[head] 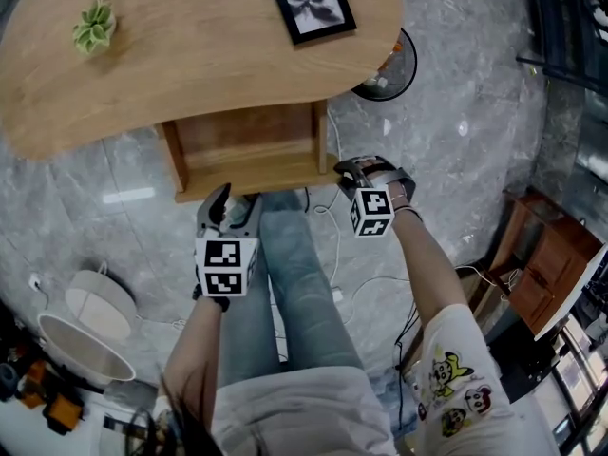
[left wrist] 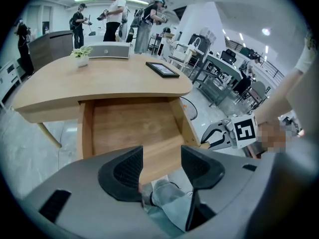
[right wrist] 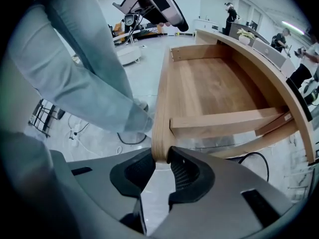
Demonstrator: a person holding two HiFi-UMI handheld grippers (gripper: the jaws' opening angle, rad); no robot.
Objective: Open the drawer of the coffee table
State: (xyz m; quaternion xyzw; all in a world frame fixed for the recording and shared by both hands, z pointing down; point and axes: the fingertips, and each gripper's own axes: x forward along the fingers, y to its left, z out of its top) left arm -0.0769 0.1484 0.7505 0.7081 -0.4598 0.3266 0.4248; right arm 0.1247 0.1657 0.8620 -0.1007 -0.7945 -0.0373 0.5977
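Note:
The coffee table (head: 190, 65) has a pale wooden top, and its drawer (head: 249, 150) stands pulled out toward me, empty inside (right wrist: 214, 88). My right gripper (head: 353, 171) is at the drawer's right front corner. Its pads (right wrist: 184, 171) are shut on the end of the drawer front (right wrist: 160, 133). My left gripper (head: 237, 202) hovers just short of the drawer front's left part (left wrist: 162, 156). Its jaws are wide apart and hold nothing. From the left gripper view the right gripper (left wrist: 217, 136) shows at the drawer's corner.
A framed picture (head: 311, 3) and a small potted plant (head: 94, 27) stand on the table top. My legs in jeans (head: 294, 283) are just in front of the drawer. Cables (head: 334, 245) trail on the floor, white round bins (head: 95, 316) stand left, a black fan (head: 391, 65) lies beyond the table.

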